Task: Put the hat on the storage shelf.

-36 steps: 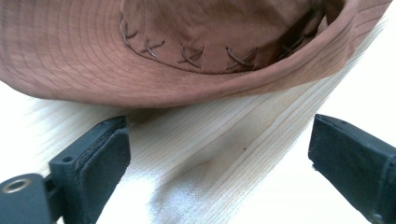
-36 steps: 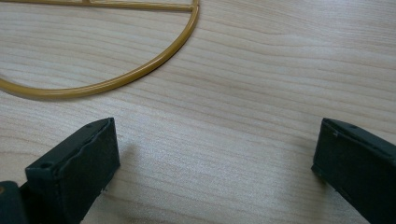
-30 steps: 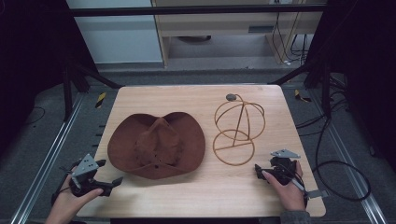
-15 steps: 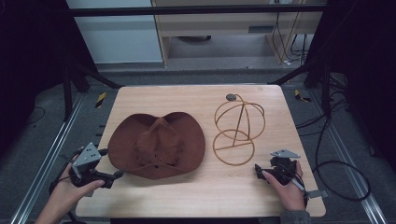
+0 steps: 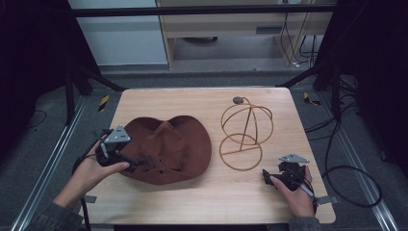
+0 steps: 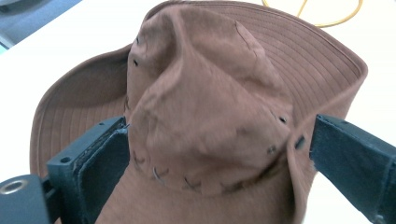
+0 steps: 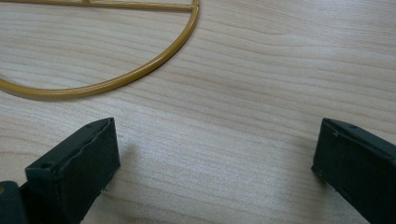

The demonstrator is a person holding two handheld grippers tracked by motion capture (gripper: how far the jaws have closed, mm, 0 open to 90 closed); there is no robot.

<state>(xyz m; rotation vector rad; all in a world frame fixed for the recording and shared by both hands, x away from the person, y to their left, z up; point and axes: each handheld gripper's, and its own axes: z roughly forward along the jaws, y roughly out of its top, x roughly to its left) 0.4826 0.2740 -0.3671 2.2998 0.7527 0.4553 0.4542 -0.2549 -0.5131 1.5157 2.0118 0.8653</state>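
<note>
The left gripper now has its two black jaws spread wide on either side of the crown of the brown cloth wide-brimmed hat, one pad just beside the stitched band at the near side of the crown, the other out over the upturned brim edge. They are open and nothing is clamped yet. One second ago this gripper lay at the table's near left corner, well clear of the brim; half a second ago it had come up to the brim's left edge; in the high view it now sits over the brim, at the hat's left side. My reading is that the approach is finished and the closing on the crown or brim is what comes next.

The hat itself lies flat, brim down, on the pale wooden table, left of centre, and has not shifted across the three moments.

The right gripper, jaws also wide open and empty, hovers just above bare wood, near the base ring of the golden wire hat stand. In the high view it rests where it was a second ago, near the right front corner, while the stand waits upright, well apart from the hat.
</note>
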